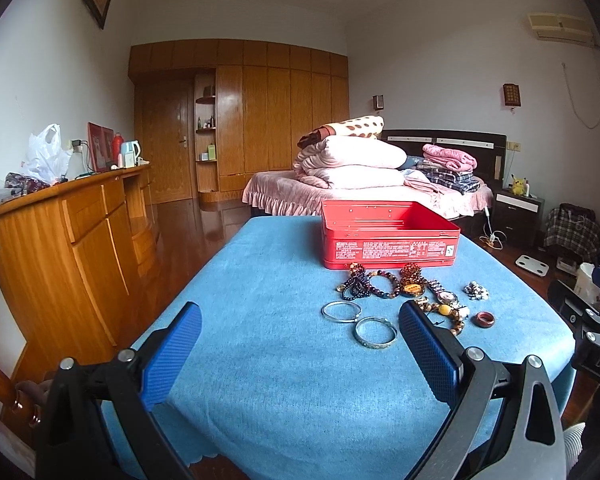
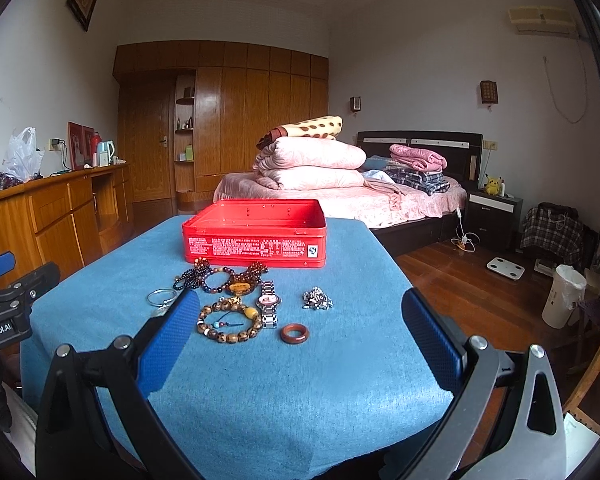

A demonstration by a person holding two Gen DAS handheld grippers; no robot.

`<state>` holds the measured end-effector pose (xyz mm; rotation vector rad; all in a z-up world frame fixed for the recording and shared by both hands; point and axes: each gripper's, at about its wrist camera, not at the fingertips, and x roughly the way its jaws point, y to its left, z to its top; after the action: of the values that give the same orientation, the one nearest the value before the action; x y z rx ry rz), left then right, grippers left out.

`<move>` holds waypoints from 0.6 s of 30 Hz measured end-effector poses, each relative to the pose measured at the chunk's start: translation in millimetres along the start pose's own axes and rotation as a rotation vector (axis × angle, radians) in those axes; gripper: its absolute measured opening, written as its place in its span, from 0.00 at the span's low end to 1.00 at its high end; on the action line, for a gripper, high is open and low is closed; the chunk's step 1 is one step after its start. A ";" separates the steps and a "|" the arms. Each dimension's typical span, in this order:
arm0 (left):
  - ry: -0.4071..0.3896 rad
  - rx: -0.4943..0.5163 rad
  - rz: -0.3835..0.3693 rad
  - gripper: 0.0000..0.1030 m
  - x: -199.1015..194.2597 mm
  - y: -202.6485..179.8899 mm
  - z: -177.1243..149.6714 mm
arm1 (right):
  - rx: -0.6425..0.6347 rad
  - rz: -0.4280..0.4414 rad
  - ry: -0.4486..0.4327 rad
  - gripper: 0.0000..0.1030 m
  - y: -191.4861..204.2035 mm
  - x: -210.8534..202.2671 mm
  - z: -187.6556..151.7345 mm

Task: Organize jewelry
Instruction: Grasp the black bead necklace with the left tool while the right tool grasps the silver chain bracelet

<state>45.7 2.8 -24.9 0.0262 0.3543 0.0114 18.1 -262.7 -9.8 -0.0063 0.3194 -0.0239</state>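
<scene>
An open red tin box (image 1: pixel 388 236) (image 2: pixel 256 236) stands on the blue cloth-covered table (image 1: pixel 260 380) (image 2: pixel 292 392). In front of it lie jewelry pieces: two silver bangles (image 1: pixel 375 332), dark bead bracelets (image 1: pixel 356 286) (image 2: pixel 204 276), a brown bead bracelet (image 2: pixel 230 322), a watch (image 2: pixel 269 304), a silver chain heap (image 2: pixel 317 299) and a reddish-brown ring (image 2: pixel 295 334) (image 1: pixel 485 319). My left gripper (image 1: pixel 300 316) is open and empty, near the bangles. My right gripper (image 2: pixel 300 304) is open and empty, before the bracelet and ring.
A wooden sideboard (image 1: pixel 68 232) runs along the left wall. A bed (image 2: pixel 340 196) with folded quilts stands behind the table. A white bin (image 2: pixel 562 296) and a wooden chair (image 2: pixel 596 360) are at the right. The table edge is close below both grippers.
</scene>
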 end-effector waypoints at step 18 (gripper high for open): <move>0.213 0.040 -0.041 0.94 101.0 -7.1 11.1 | 0.064 0.065 0.214 0.95 -17.0 103.6 9.9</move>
<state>144.3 -3.0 -49.7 0.0576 0.5680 -0.0338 119.1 -282.1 -32.8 0.0706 0.5321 0.0294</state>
